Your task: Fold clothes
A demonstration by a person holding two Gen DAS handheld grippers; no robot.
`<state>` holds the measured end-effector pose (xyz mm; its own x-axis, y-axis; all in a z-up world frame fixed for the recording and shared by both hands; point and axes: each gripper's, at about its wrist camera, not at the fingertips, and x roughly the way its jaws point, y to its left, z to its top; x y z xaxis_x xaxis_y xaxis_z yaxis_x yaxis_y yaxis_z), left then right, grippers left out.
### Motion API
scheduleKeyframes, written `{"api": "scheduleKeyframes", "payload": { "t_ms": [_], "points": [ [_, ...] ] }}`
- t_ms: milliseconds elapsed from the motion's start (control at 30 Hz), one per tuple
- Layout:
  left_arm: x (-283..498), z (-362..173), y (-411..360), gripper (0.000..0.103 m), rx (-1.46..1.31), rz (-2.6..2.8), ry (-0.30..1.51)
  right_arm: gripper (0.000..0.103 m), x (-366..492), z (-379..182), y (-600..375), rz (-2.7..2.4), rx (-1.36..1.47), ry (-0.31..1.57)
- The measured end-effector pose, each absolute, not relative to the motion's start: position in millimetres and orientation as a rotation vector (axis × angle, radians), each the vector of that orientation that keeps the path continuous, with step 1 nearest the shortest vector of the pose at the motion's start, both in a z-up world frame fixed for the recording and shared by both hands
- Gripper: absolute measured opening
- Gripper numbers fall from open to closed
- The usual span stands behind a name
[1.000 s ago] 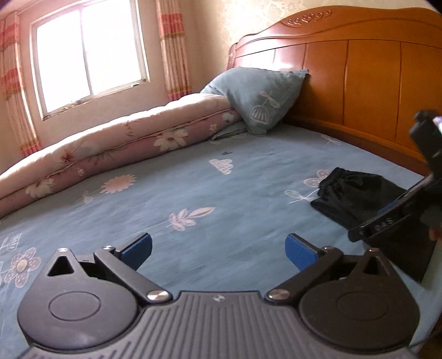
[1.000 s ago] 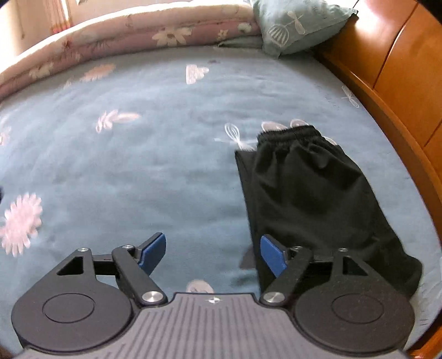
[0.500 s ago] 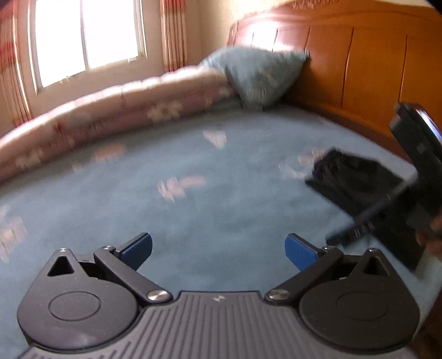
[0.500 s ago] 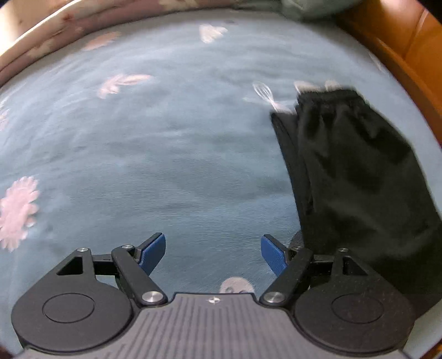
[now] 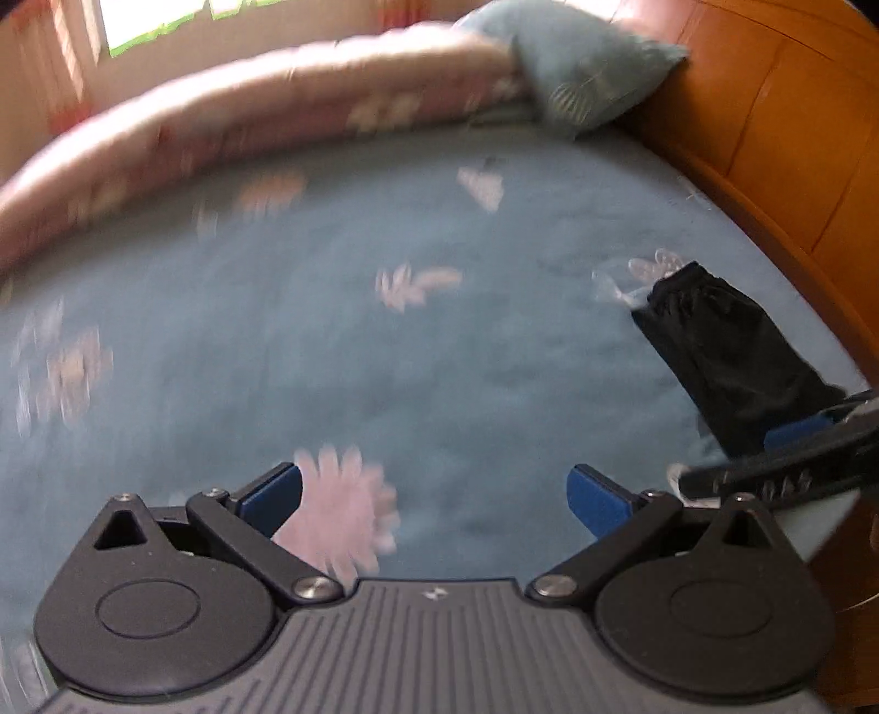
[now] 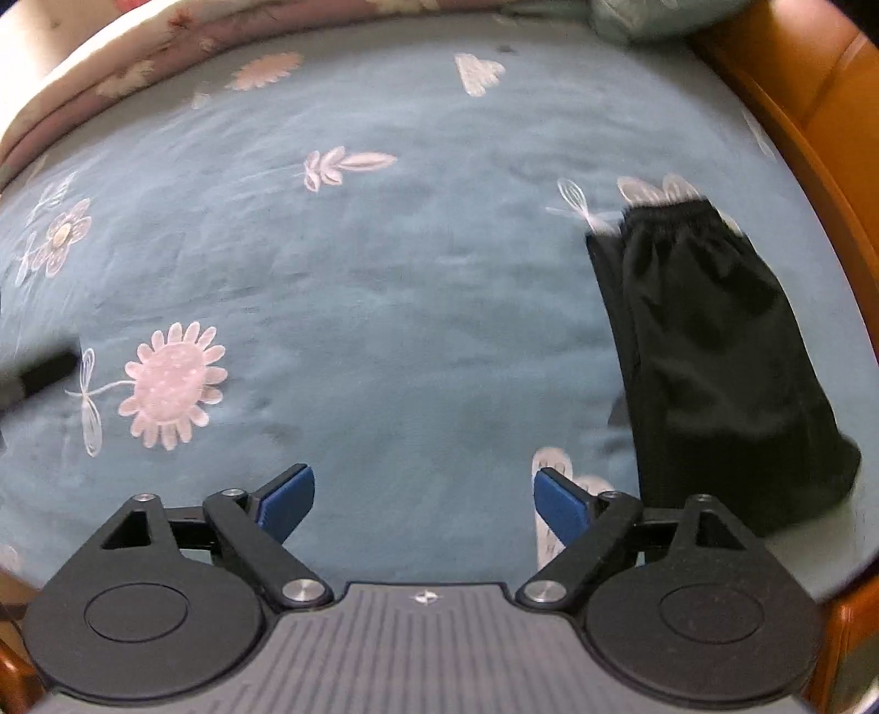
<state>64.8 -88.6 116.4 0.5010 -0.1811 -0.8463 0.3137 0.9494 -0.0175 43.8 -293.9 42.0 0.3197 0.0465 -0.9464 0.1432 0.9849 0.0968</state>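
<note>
A pair of black shorts [image 6: 714,351] lies folded into a long strip on the blue flowered bed sheet [image 6: 412,307], waistband at the far end, close to the wooden headboard side. In the left wrist view the black shorts [image 5: 719,340] lie at the right. My right gripper [image 6: 423,497] hovers above the sheet to the left of the shorts, its jaws opening with nothing between them. My left gripper [image 5: 434,491] stands open and empty over a pink flower print. The right gripper's fingers [image 5: 791,434] reach in at the right edge of the left wrist view.
A rolled pink flowered quilt [image 5: 247,115] runs along the far side of the bed. A blue pillow [image 5: 582,77] leans on the orange wooden headboard [image 5: 780,143]. The bed's wooden frame [image 6: 796,115] borders the sheet on the right. A window [image 5: 159,22] is behind the quilt.
Both grippers rose and tipped further down, so the bed fills the views. The right gripper drifted left, away from the shorts, and its jaws widened. The shorts stayed put.
</note>
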Motion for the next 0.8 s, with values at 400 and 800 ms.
{"api": "scheduleKeyframes", "payload": {
  "t_ms": [400, 800],
  "points": [
    [52, 150, -46, 0.102, -0.042, -0.161, 1.205, 0.098, 23, 113, -284, -0.088, 0.048, 1.2],
    [41, 174, 1, 0.102, -0.012, -0.329, 1.198, 0.098, 28, 151, -244, -0.256, 0.032, 1.169]
  ]
}}
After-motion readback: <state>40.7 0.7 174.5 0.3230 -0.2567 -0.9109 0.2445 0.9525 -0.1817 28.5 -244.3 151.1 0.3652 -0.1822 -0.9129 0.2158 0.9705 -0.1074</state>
